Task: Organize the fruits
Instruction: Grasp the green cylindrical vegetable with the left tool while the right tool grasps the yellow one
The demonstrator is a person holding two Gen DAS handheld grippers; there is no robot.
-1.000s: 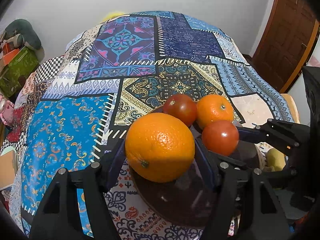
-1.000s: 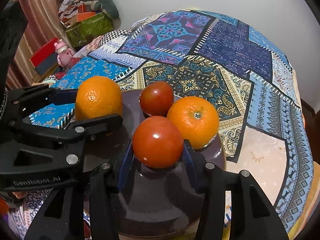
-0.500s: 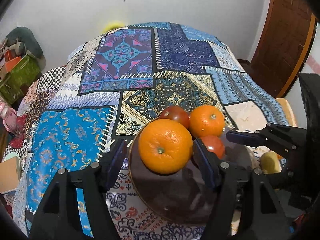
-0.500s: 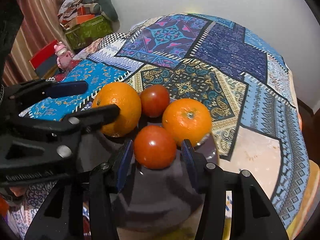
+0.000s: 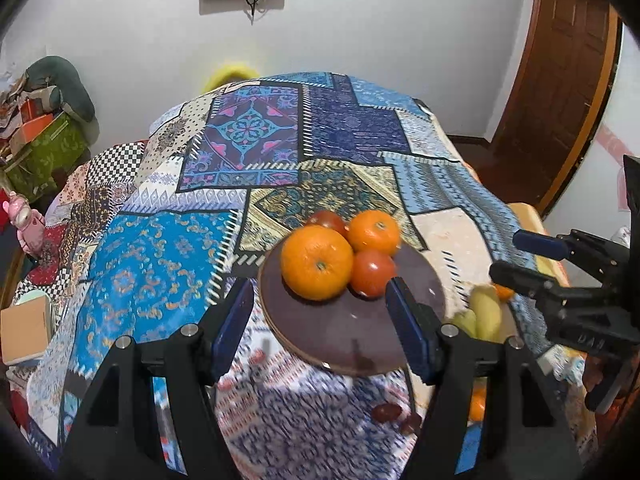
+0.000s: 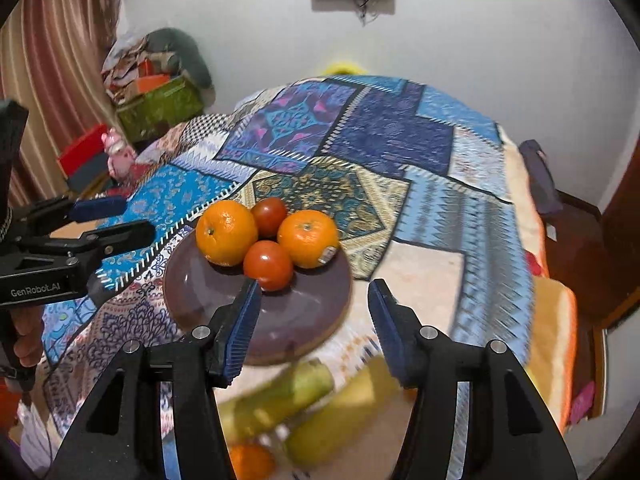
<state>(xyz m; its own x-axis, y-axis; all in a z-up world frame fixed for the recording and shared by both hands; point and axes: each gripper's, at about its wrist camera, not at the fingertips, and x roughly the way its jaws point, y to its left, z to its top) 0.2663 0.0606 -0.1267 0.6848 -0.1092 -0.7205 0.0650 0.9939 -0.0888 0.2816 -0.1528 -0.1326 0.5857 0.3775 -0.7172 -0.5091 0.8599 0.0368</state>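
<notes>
On plate (image 5: 352, 344): two oranges (image 5: 317, 263), two tomatoes (image 5: 372, 273) grouped. Left claw (image 5: 320, 322), right claw (image 6: 314, 322) both spread, empty. Bananas (image 6: 304, 404), loose fruit beside plate unsorted.

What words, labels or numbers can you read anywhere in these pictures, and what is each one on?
"GenRobot.AI" on the side of the left tool, seen in the right wrist view.
Pale letters on the right tool in the left wrist view: upside down, too blurred to read.
Sticker on the right orange, in the right wrist view: too small to read.
</notes>
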